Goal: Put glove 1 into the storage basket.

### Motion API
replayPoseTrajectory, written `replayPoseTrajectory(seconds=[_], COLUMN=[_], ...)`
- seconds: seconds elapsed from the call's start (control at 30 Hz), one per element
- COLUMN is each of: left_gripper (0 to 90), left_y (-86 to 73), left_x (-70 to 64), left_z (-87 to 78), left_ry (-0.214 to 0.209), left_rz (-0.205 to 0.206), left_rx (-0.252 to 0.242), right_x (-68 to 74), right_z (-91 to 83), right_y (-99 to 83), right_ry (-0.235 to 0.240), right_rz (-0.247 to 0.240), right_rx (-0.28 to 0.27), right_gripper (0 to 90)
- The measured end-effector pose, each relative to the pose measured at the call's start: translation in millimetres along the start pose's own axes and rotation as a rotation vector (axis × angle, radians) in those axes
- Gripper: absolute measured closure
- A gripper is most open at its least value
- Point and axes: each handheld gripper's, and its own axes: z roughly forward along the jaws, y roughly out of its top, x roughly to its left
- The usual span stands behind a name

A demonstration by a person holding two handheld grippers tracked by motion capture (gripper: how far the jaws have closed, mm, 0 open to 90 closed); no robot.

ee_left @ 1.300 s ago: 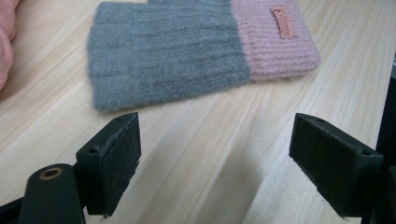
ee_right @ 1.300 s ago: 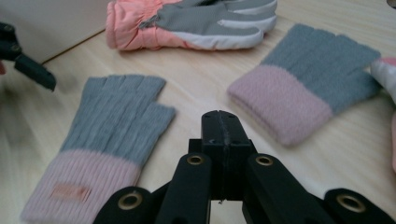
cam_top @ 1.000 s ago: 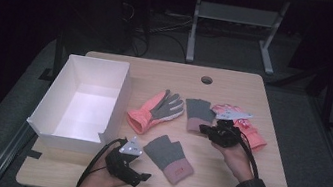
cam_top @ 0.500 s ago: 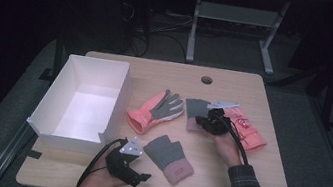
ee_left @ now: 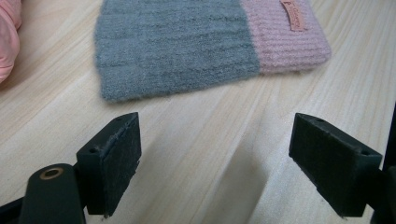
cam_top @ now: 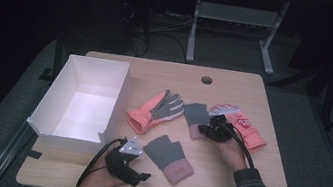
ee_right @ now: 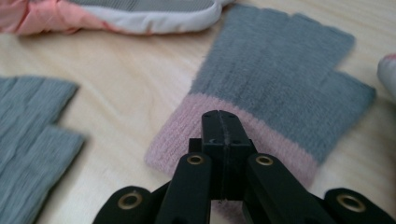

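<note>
Right hand-held gripper (ee_right: 219, 128) is clamped on the pink cuff of the far grey glove (ee_right: 280, 84); left hand-held gripper (ee_left: 215, 158) sits wide open just short of the near grey glove (ee_left: 187, 42) on the worktop (ee_left: 196, 140).

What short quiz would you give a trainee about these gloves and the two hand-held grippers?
1. True or false: the left gripper is closed on the near grey-and-pink glove.
2. Which part of the far grey-and-pink glove lies under the right gripper: (a) its grey finger end, (b) its pink cuff, (c) neither?
3. What lies inside the white box?

Key
1. False: its jaws stand wide apart over bare table, short of the glove.
2. (b): the jaws are together over the cuff; whether they pinch the knit cannot be told.
3. Nothing; its floor is bare.
</note>
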Motion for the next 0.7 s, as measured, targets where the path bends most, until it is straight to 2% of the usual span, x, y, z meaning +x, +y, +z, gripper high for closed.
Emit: replayPoseTrajectory(seconds=[0.1,0.23,0.7], left_gripper=[16.8,16.8,16.7], left_y=[-0.4,-0.1,1.5], left_x=[1.1,1.4,1.4], left_z=[-0.2,-1.5,-2.0], left_ry=[-0.003,-0.006,0.0], left_rz=[-0.005,-0.026,-0.015], left_rx=[0.008,-0.012,-0.021], right_x=[2.9,6.5,11.7], right_z=[-5.7,-13.5,-51.9], right_y=[-4.4,-12.1,-47.1], right_ry=[0.0,0.007,0.018], right_rz=[-0.003,-0.002,-0.017], right_rx=[0.014,0.024,0.064], right_gripper=[90.0,90.0,90.0])
